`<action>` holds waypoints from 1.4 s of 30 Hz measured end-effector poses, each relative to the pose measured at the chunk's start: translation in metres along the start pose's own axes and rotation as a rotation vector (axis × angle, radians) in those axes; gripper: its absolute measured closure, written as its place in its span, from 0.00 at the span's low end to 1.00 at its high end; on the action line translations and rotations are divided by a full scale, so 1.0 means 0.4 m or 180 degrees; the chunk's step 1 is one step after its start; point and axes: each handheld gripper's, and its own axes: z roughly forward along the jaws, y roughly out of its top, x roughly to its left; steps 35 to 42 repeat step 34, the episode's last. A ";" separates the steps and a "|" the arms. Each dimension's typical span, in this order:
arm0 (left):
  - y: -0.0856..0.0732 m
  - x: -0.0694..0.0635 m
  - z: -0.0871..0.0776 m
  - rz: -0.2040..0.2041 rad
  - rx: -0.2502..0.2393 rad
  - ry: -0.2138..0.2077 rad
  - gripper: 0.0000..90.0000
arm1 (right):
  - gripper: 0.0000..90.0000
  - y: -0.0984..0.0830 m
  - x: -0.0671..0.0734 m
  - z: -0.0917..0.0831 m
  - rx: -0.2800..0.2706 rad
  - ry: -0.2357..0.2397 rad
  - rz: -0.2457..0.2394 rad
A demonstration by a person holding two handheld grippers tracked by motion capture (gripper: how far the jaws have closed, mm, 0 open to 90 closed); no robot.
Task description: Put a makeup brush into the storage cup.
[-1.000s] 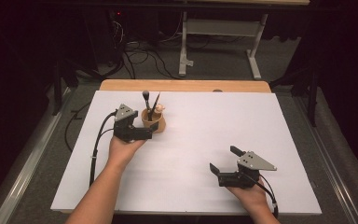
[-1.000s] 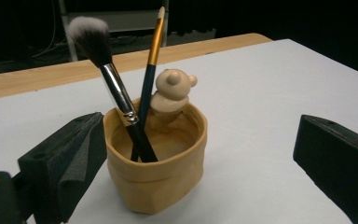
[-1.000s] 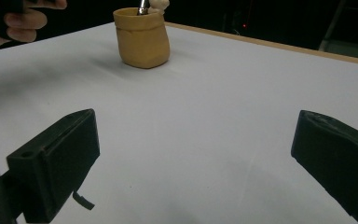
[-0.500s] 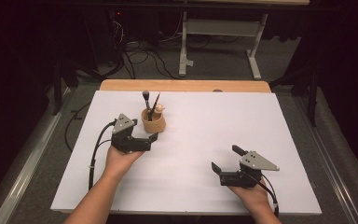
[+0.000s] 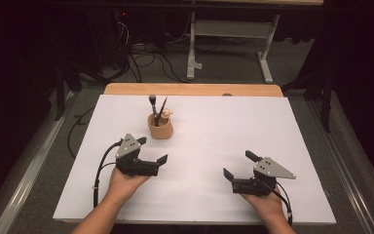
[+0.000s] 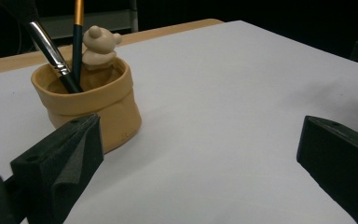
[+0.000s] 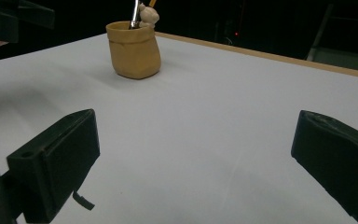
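**A:** While both grippers sit low over the sheet [image 5: 233,136], what step would you call this?

**B:** A pause between grasps, I'd judge. The left gripper [image 6: 200,158] has its jaws wide apart with nothing between them, and the right gripper [image 7: 193,163] is the same: spread, empty, only bare white paper in the gap.

**A:** And the cup?

**B:** From the left gripper, the cup [image 6: 91,100] stands just beyond the left jaw's tip, partly behind it, not touching as far as I can tell. From the right gripper it is well ahead and off toward the left jaw, far out of reach. In the high view the cup [image 5: 160,126] lies forward of the left gripper [image 5: 152,151], near it.

**A:** Which way do its contents point?

**B:** The cup is upright, mouth up. The brush [image 6: 51,51] leans, its long axis tilted with the handle end down inside and the metal ferrule rising away up-left. The pencil [image 6: 77,39] stands closer to vertical beside it. A little bear [image 6: 98,46] sits at the far rim.

**A:** So the next move?

**B:** Probably the left gripper: swing the gap over toward a stem or the cup, line the jaws across that slanted axis, then close. The lean makes a square pinch awkward; the cup could tip.
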 end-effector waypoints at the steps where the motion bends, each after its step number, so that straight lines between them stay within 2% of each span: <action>1: -0.002 -0.005 -0.005 0.0005 -0.0002 -0.0015 0.01 | 0.03 0.000 0.000 -0.001 -0.0002 -0.0006 -0.0007; 5: -0.016 -0.025 -0.026 0.0014 -0.0030 -0.0078 0.01 | 0.02 0.002 0.001 -0.003 -0.0009 -0.0017 0.0011; 8: -0.033 -0.034 -0.042 0.0077 -0.0052 -0.0059 0.01 | 0.02 0.004 0.003 -0.005 -0.0019 -0.0011 -0.0018; 11: -0.055 -0.032 -0.053 -0.0012 -0.0089 -0.0071 0.01 | 0.02 0.007 0.008 -0.010 -0.0030 -0.0011 -0.0044; 15: -0.050 -0.034 -0.067 -0.0027 -0.0171 -0.0085 0.01 | 0.02 0.010 0.014 -0.014 -0.0035 -0.0023 -0.0102; 17: -0.039 -0.042 -0.078 0.0015 -0.0233 -0.0137 0.01 | 0.02 0.011 0.015 -0.016 -0.0038 -0.0031 -0.0117; 20: -0.030 -0.049 -0.090 0.0166 -0.0281 -0.0109 0.01 | 0.02 0.013 0.016 -0.018 -0.0045 -0.0039 -0.0114; 23: -0.036 -0.031 -0.090 0.0013 -0.0284 -0.0151 0.01 | 0.02 0.012 0.014 -0.016 -0.0042 -0.0045 -0.0104; 26: -0.041 -0.018 -0.088 -0.0018 -0.0259 -0.0095 0.01 | 0.02 0.010 0.014 -0.015 -0.0023 -0.0060 -0.0080; 29: -0.041 -0.014 -0.089 -0.0052 -0.0259 -0.0103 0.01 | 0.02 0.010 0.015 -0.016 -0.0025 -0.0058 -0.0092; 34: -0.042 -0.022 -0.082 0.0010 -0.0225 -0.0093 0.01 | 0.02 0.012 0.011 -0.020 -0.0045 -0.0059 -0.0085; 42: -0.042 -0.022 -0.082 0.0010 -0.0225 -0.0093 0.01 | 0.02 0.012 0.011 -0.020 -0.0045 -0.0059 -0.0085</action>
